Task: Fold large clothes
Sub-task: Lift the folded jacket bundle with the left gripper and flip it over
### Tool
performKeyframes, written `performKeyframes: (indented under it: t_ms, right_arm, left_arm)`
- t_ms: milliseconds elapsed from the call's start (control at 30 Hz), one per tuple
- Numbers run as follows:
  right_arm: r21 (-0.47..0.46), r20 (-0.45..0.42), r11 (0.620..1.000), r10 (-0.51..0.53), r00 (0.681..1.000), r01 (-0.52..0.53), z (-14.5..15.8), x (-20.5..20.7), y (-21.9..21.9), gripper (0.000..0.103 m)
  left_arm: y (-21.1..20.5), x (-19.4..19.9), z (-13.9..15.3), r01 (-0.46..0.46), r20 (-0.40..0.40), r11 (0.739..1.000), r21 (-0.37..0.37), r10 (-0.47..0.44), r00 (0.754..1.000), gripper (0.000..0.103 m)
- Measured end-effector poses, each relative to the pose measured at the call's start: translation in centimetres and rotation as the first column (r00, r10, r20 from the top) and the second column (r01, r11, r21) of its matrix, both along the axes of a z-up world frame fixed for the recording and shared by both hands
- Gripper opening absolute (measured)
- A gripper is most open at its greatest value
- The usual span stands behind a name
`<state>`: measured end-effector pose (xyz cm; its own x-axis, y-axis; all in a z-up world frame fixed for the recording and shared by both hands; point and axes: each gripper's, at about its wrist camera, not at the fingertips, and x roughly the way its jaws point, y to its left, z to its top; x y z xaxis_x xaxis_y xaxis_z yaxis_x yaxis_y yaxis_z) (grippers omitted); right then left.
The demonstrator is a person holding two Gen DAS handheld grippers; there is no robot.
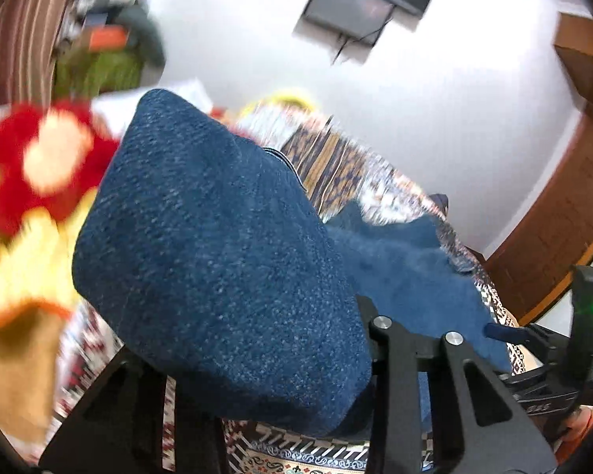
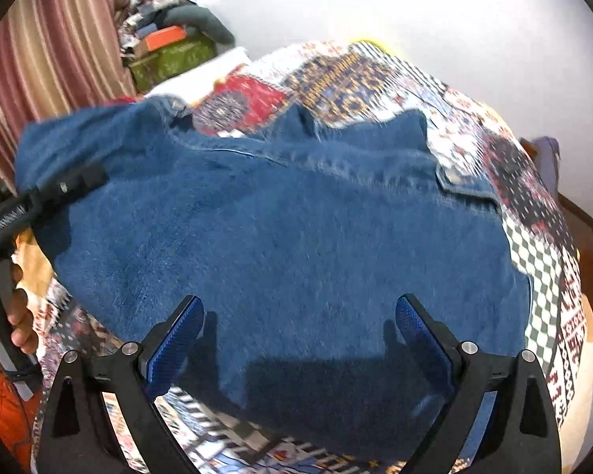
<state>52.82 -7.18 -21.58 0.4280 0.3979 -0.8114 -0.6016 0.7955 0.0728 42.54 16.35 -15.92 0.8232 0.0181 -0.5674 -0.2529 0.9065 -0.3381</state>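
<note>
Right gripper (image 2: 298,339): jaws spread wide, blue pads apart, holding nothing; they hover just above the near part of the blue denim jacket (image 2: 280,237).
Left gripper (image 1: 257,359): a thick fold of the blue denim jacket (image 1: 217,256) covers the space between its black fingers; whether the jaws are clamped on it cannot be told.
Jacket: spread over the patchwork-quilted bed (image 2: 541,260), its left side lifted at the left gripper (image 2: 71,183).
Edges: near hem just beyond the right jaws; collar and pocket flap at the far side.
Room: bare quilt beyond and to the right of the jacket; striped curtain (image 2: 47,59) and a clutter pile (image 2: 170,39) to the left.
</note>
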Motion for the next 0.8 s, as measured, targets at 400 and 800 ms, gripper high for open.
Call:
performKeyframes:
  t_ms: [400, 800]
  right_arm:
    - [-0.019, -0.139, 0.997, 0.070, 0.988, -0.073, -5.7, -0.4, 5.7, 0.103]
    - [0.087, -0.180, 0.996, 0.010, 0.984, 0.006, -2.1, 0.8, -0.8, 0.103]
  left_arm:
    - [-4.1, 1.7, 0.4, 0.029, -0.093, 0.963, 0.267, -0.005, 0.996, 0.036]
    - [-8.7, 3.0, 2.8, 0.108, -0.047, 0.927, 0.360, -0.098, 0.994, 0.036]
